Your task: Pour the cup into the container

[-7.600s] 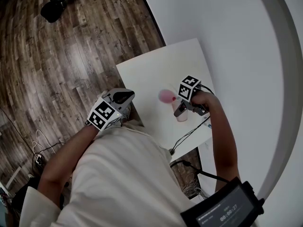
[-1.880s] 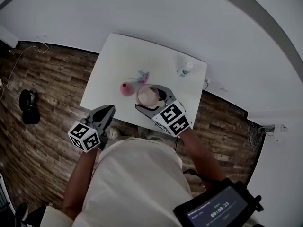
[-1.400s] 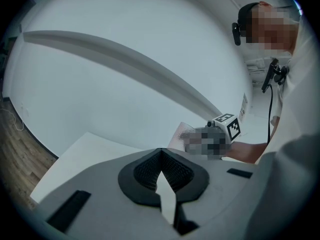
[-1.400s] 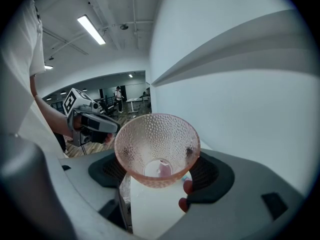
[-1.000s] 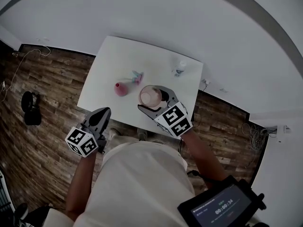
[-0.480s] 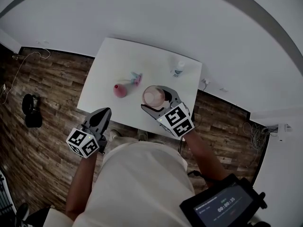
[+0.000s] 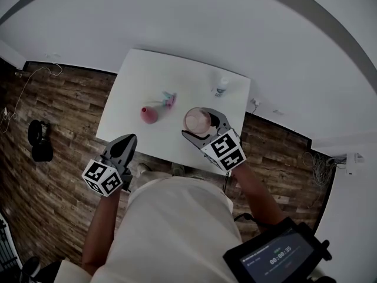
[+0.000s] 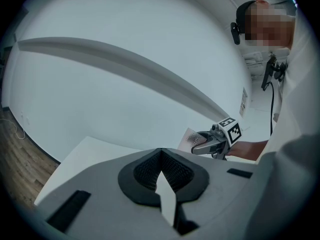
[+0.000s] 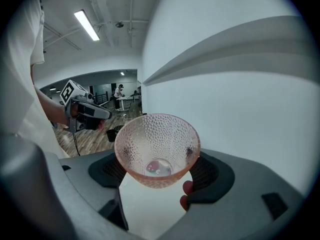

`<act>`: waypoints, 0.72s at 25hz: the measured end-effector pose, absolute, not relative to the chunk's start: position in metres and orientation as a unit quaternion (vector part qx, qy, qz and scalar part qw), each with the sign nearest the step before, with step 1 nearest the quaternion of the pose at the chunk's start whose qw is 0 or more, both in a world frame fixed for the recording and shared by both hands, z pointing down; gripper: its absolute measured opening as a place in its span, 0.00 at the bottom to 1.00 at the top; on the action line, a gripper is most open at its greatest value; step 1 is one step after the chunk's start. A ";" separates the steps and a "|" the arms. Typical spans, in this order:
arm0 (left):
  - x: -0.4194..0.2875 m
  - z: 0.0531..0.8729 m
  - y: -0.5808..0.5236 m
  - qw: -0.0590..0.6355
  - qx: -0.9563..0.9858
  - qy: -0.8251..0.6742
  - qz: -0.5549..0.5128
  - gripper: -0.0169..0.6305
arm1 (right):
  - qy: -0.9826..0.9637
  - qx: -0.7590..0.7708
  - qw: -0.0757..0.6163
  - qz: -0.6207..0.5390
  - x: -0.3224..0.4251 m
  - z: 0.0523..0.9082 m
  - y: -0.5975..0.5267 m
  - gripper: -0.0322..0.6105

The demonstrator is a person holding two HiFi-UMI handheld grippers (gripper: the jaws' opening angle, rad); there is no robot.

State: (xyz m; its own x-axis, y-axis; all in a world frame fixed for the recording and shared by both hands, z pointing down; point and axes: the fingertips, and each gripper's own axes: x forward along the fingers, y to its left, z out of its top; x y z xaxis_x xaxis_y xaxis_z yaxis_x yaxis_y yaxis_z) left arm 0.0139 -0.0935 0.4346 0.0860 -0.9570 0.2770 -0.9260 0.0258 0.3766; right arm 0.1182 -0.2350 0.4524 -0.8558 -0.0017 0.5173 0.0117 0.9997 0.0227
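Cup (image 9: 157,149), pink, dimpled, upright: gripped in the jaws of the right gripper (image 7: 200,122) above the desk (image 7: 135,81), near edge. Pink container (image 7: 148,114) on desk to its left, apart. Left gripper (image 8: 160,176): jaws closed, empty, off desk.

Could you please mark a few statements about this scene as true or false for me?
The right claw grips a dimpled translucent pink cup. True.
The cup is turned mouth down. False: its mouth faces up.
The left claw is shut and empty. True.
A bottle lies between the left claw's jaws. False: the small white bottle stands untouched on the white table, towards its far right corner.
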 end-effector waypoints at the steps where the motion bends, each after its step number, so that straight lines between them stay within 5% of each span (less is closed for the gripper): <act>1: 0.014 0.436 -0.093 0.240 0.697 -0.675 -0.032 0.04 | -0.963 -0.001 0.270 -0.012 0.119 0.454 -0.236 0.63; 18: 0.015 0.452 -0.090 0.264 0.683 -0.680 -0.038 0.04 | -0.959 0.009 0.284 -0.014 0.131 0.475 -0.241 0.63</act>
State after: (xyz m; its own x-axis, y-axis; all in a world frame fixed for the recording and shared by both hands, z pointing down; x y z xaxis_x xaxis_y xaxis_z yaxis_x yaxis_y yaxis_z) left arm 0.0148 -0.0897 0.4516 0.0724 -0.9488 0.3074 -0.9085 0.0644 0.4129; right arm 0.1310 -0.2407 0.4751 -0.8388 -0.0250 0.5438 -0.0090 0.9994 0.0319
